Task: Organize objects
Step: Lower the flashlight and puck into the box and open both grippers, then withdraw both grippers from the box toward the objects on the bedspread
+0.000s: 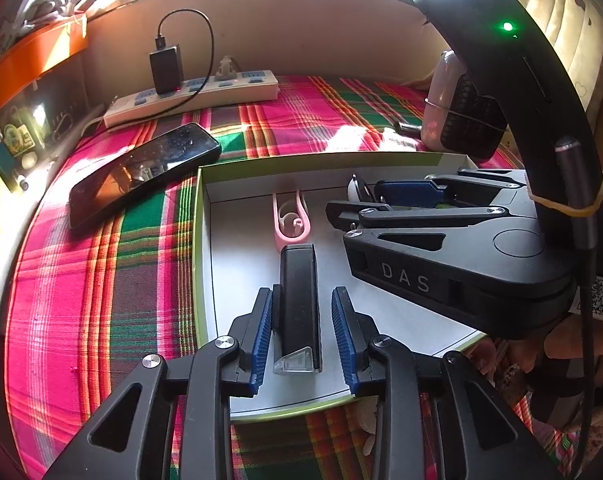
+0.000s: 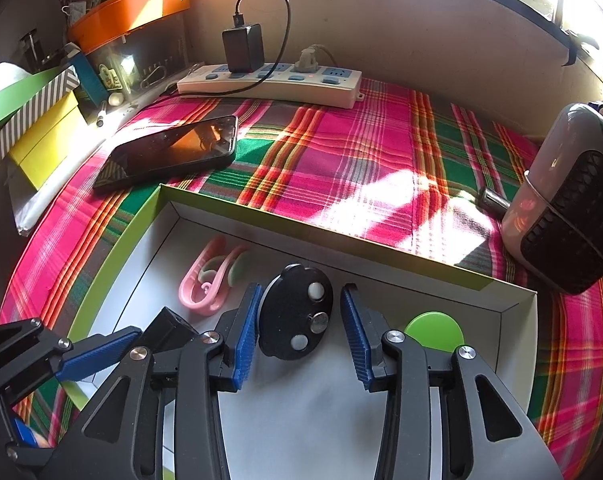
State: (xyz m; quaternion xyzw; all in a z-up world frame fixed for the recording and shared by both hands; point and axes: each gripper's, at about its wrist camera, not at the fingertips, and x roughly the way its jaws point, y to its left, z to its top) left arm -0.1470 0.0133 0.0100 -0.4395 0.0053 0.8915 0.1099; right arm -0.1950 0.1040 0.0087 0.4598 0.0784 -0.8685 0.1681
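Box [image 1: 205,240] holds black items; right gripper [image 1: 341,216] reads "DAS".

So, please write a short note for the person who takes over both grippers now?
Left gripper: open, fingers either side of the black stick-shaped device lying in the white box.
Right gripper: open around the black round disc in the same box.
Also in the box: pink clip, green disc.
Left: phone and small fan are on the plaid cloth, outside the box.
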